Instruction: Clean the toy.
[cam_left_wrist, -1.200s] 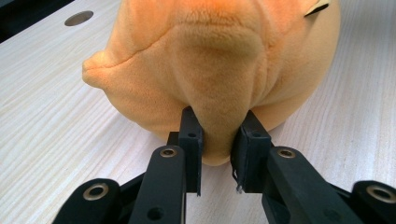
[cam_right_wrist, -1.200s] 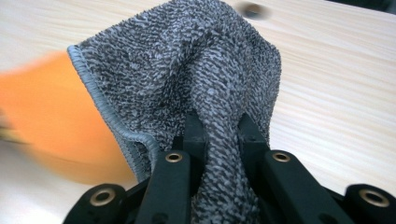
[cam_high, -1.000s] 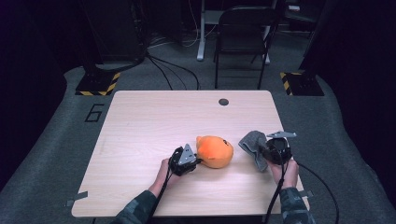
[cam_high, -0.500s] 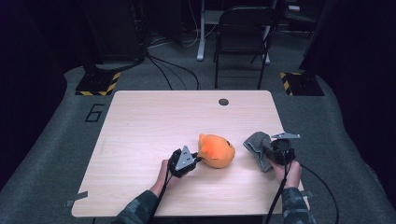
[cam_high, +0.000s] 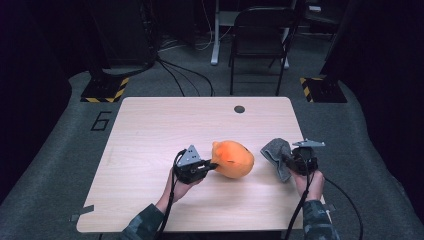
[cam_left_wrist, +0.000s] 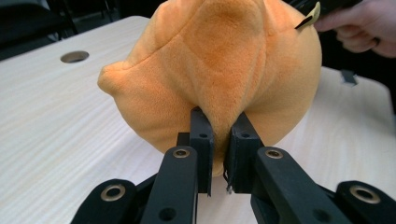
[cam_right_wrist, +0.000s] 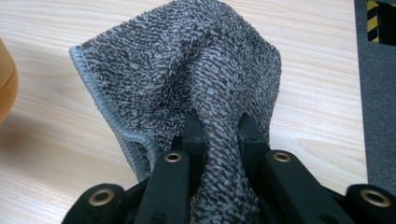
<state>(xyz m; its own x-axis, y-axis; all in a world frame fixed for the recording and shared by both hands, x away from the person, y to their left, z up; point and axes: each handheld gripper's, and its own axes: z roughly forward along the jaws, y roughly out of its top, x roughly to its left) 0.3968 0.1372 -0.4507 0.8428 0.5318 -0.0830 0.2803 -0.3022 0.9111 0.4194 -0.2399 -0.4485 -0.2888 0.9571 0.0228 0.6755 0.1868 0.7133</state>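
High view is showing the left gripper (cam_high: 212, 164) pinching a fold of the orange plush toy (cam_high: 233, 159) near the middle of the wooden table (cam_high: 150, 130), toward its near edge, while the right gripper (cam_high: 285, 161) is clamping a bunched grey cloth (cam_high: 276, 152) just right of the toy, close to the table's right edge

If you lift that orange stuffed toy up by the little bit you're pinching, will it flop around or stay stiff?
Probably floppy. The orange plush toy looks soft and squashy: the left gripper is shut on just a pinched fold of its fuzzy fabric, so it would likely dangle and swing. It's likely light for its size. The fuzzy surface shouldn't slip easily, though a small fold might pull free.
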